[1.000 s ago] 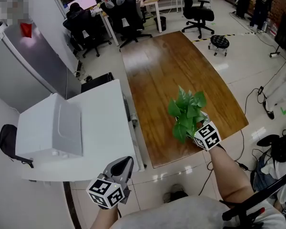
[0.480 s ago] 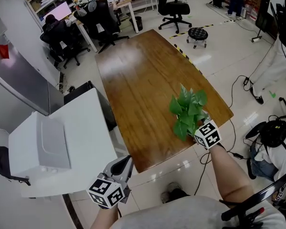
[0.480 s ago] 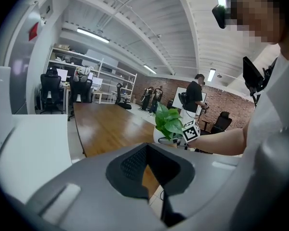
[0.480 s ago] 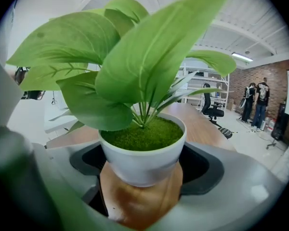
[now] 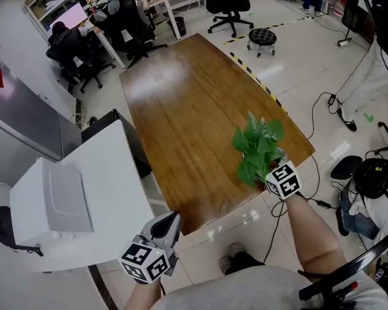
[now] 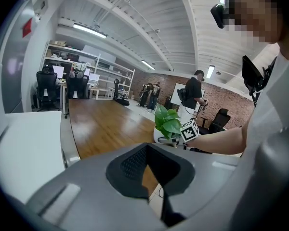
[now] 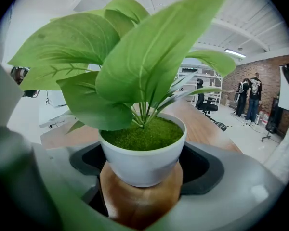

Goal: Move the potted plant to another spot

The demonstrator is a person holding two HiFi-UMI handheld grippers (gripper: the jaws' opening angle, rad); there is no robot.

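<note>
The potted plant [image 5: 257, 148], broad green leaves in a white pot [image 7: 143, 160], is near the right front corner of the long wooden table [image 5: 181, 95]. My right gripper [image 5: 266, 172] is shut on the pot, one jaw against each side of it [image 7: 142, 177], and wood shows just beneath the pot. In the head view the leaves hide the pot. My left gripper [image 5: 167, 223] hangs low over the floor at the table's front left, jaws together and holding nothing [image 6: 149, 177]. From there the plant [image 6: 167, 121] shows at the table's [image 6: 101, 124] far edge.
A white desk [image 5: 110, 192] with a white box [image 5: 52, 205] stands left of the table. Office chairs [image 5: 226, 2] and a round stool [image 5: 262, 37] stand beyond the far end. Cables [image 5: 323, 102] and a black chair [image 5: 368, 173] are on the right.
The head view has swung, so the table now sits further left and more of the floor at right shows. The plant stays held in my right gripper. The left gripper is unchanged.
</note>
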